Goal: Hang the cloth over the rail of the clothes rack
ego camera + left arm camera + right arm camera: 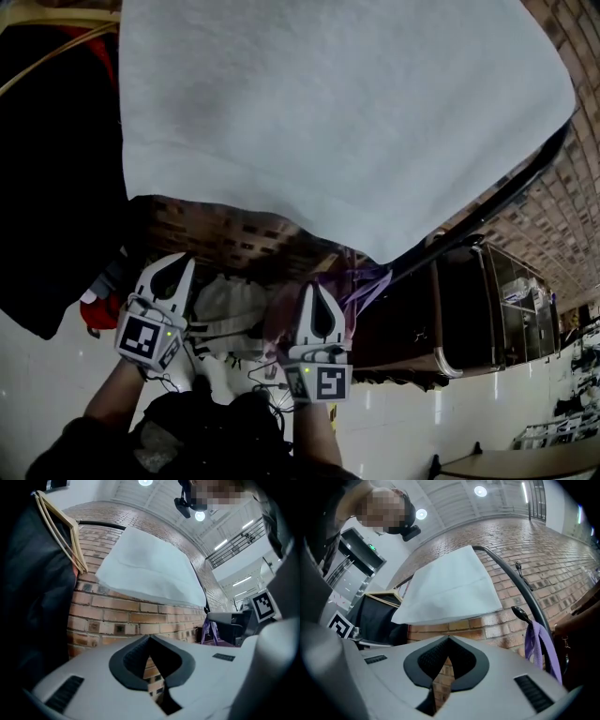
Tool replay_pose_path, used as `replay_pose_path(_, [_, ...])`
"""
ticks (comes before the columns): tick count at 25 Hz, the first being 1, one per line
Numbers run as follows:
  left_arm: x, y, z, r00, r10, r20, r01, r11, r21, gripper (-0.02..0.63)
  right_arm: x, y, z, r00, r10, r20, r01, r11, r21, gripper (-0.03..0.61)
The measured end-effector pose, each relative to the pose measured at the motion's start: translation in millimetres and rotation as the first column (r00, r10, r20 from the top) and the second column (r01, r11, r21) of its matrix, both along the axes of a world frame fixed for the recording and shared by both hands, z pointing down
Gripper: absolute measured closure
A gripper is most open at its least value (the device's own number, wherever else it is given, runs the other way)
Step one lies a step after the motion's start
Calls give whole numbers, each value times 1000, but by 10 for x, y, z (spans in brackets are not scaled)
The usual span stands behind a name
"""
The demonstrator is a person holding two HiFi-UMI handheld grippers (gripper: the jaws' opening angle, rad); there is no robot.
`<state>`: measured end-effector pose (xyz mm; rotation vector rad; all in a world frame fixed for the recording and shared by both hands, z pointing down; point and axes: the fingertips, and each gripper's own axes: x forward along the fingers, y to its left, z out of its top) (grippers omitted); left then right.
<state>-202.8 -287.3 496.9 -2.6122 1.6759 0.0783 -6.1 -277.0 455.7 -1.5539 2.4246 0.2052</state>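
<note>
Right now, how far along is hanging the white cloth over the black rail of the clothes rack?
Done: the white rectangular cloth lies draped over the black curved metal rail, and neither gripper touches it. In hand: nothing; the left gripper and the right gripper sit low beneath the cloth, both shut and empty. Left: apparently nothing, except perhaps straightening the drape.

The cloth (328,112) is pale grey, the brick wall (140,616) red-brown, the strap (533,641) purple.
</note>
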Motion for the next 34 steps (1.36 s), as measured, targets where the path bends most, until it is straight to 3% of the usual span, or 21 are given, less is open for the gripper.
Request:
replay_pose_path(14, [412,140,80,996,91,-19,-92,994,-52,595,-151,139,45,999,-26,-32,25,999,-28,561])
replay_pose_path(34, [395,169,26,996,94,-8,-94,995,-41,595,-117,200,52,1000,9,-29,-10,999,-40,561])
